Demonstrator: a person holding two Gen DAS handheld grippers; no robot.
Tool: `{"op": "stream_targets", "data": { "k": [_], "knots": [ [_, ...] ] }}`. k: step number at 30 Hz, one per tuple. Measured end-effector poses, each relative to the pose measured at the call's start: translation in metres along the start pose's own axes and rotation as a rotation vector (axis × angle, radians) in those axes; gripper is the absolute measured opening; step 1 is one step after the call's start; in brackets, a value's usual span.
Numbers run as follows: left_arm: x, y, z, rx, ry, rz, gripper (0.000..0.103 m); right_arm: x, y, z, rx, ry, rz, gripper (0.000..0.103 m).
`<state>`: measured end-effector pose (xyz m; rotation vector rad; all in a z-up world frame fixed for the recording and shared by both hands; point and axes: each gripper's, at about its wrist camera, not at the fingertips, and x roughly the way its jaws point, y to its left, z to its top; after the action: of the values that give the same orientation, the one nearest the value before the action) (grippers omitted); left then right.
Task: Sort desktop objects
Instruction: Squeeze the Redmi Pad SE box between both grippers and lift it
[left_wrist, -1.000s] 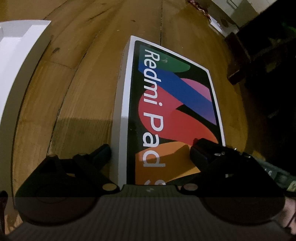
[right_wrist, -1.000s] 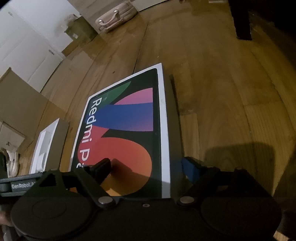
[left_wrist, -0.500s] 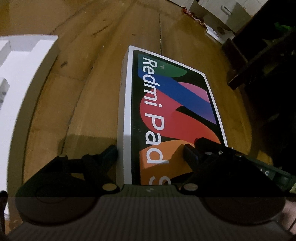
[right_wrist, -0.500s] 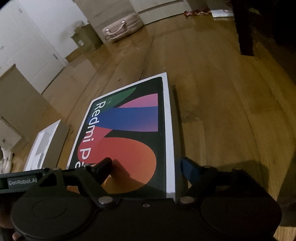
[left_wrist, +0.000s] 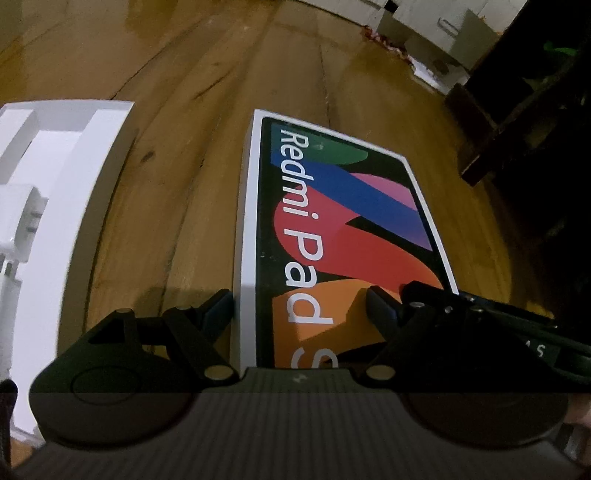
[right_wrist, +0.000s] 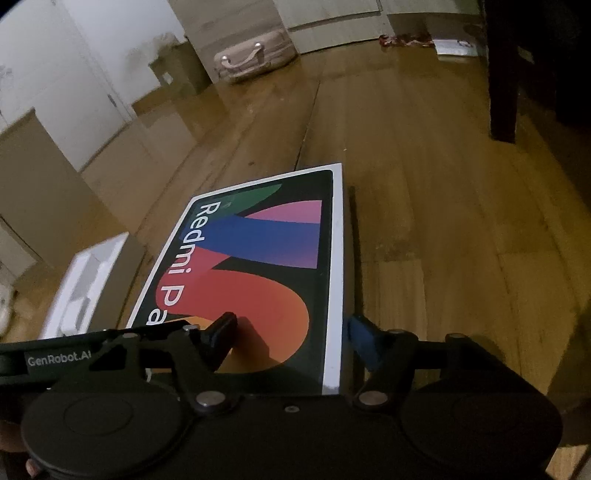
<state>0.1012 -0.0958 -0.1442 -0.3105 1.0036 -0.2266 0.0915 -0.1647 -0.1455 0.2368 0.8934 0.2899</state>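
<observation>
The box (left_wrist: 351, 229) lies flat on the floor (left_wrist: 184, 147) beside a white tray (left_wrist: 85, 184). My left claw (left_wrist: 301, 306) and right claw (right_wrist: 291, 332) have just been closing. They stand half open over its near corners, so I can lift it evenly. I cannot tell if they pinch it yet.

The room around me is dim and warm-toned, and the wooden floor (right_wrist: 424, 155) shines with soft glare far off. My fingers (left_wrist: 221, 306) throw dark shadows beneath them. Fisheye bending curves every edge, and the white tray (left_wrist: 55, 221) blurs at my left.
</observation>
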Motion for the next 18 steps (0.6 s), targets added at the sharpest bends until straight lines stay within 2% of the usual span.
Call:
{"op": "stream_targets", "data": {
  "k": [3,8,12,14,18],
  "knots": [
    [0.0,0.006,-0.003,-0.004,0.038,0.008,0.078,0.0,0.005,-0.003,-0.027,0.045,-0.001,0.067],
    [0.0,0.02,0.004,-0.079,0.039,-0.015,0.078,-0.003,0.013,0.003,-0.037,0.157,-0.004,0.065],
    [-0.003,0.031,0.016,-0.129,0.011,-0.076,0.078,-0.001,0.005,0.013,-0.002,0.114,-0.026,0.067],
    [0.002,0.032,0.022,-0.116,0.014,-0.072,0.079,0.003,-0.004,0.016,0.054,0.108,0.003,0.069],
    [0.017,0.027,0.029,-0.079,0.058,-0.053,0.081,0.012,-0.017,0.016,0.126,0.093,0.06,0.08]
  ]
}}
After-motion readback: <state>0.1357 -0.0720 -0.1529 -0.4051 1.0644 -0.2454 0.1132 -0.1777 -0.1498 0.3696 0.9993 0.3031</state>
